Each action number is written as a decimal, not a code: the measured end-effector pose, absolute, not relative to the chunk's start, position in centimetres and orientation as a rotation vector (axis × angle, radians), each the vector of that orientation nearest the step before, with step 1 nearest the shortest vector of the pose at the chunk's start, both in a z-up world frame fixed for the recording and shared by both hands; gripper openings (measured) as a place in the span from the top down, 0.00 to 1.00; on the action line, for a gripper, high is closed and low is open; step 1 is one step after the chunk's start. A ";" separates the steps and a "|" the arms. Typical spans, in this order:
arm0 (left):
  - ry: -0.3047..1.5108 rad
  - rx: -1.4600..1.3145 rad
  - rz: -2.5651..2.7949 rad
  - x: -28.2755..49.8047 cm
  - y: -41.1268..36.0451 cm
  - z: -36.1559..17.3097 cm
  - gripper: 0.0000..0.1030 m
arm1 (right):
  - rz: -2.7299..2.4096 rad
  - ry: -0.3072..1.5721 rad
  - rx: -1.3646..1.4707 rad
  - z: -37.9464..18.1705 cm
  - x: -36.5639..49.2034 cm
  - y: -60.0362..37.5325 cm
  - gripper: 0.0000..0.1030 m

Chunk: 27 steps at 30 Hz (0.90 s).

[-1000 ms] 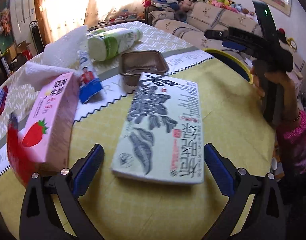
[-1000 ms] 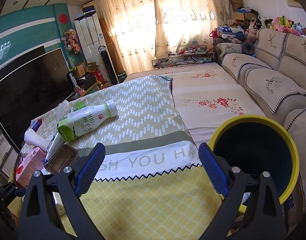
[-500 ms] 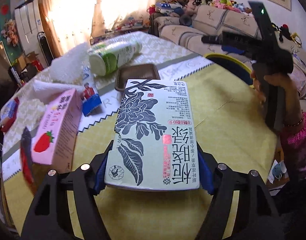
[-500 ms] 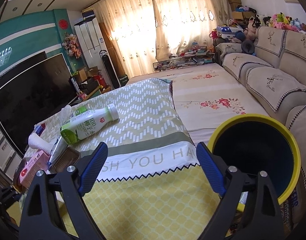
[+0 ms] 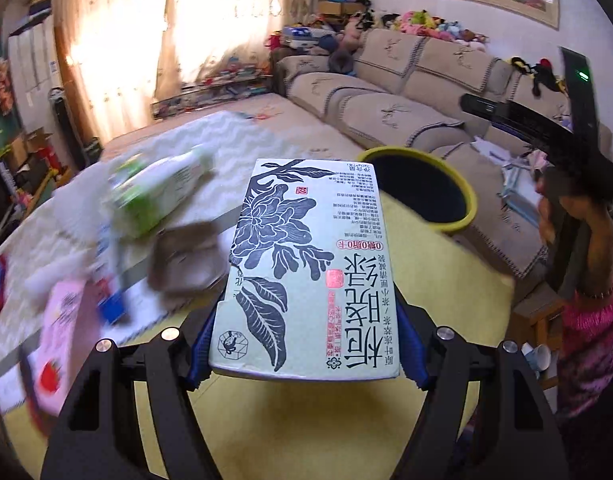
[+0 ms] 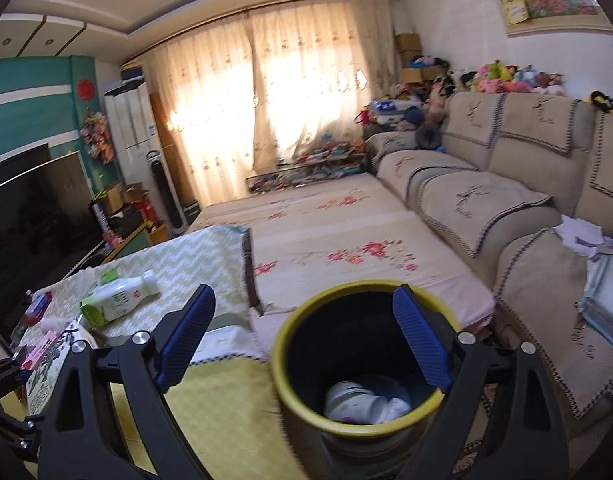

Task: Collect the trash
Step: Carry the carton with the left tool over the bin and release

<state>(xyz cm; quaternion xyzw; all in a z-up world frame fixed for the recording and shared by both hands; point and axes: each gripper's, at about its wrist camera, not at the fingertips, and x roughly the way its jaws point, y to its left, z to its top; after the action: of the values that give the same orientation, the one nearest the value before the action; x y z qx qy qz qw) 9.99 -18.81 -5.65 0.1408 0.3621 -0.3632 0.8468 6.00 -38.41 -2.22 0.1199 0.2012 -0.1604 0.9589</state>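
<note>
My left gripper [image 5: 302,336] is shut on a pale green tea box [image 5: 306,268] with a dark flower print, held above the yellow tablecloth and pointing toward the yellow-rimmed trash bin [image 5: 458,192]. My right gripper [image 6: 302,336] is open and empty, held above the bin [image 6: 302,412], which holds white cups [image 6: 362,404]. On the table lie a green-and-white bottle [image 5: 154,196], a brown plastic tray [image 5: 186,260] and a pink strawberry carton [image 5: 62,340]. The bottle also shows in the right wrist view [image 6: 118,300].
The bin stands on the floor just past the table's right edge [image 5: 446,248]. A beige sofa [image 6: 486,184] runs along the right wall. A low bed-like platform with floral cover [image 6: 338,240] lies beyond the table. A TV [image 6: 30,208] stands at left.
My left gripper closed on the tea box, lifted it off the table and swung it toward the bin. My right gripper moved right, over the bin.
</note>
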 end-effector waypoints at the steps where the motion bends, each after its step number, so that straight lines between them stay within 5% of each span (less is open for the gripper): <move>1: 0.769 0.299 -0.788 10.4 -20.2 -5.6 0.30 | -0.348 0.397 0.244 -1.9 5.3 -39.2 0.16; 20: 0.858 0.391 -0.973 16.7 -44.0 -9.7 0.30 | -0.501 0.348 0.323 -2.3 0.4 -47.0 0.16; 24: 0.834 0.340 -0.940 17.2 -44.5 -9.5 0.16 | -0.499 0.353 0.331 -2.5 0.6 -47.1 0.16; 27: 0.810 0.322 -0.921 17.0 -42.5 -8.4 0.15 | -0.487 0.358 0.331 -2.7 0.9 -46.9 0.16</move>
<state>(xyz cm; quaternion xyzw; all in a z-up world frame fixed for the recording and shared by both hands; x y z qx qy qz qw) 16.96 -42.52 -8.42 0.1505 0.3785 -0.4303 0.8056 0.93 -46.94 -2.71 0.1621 0.1757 -0.2388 0.9412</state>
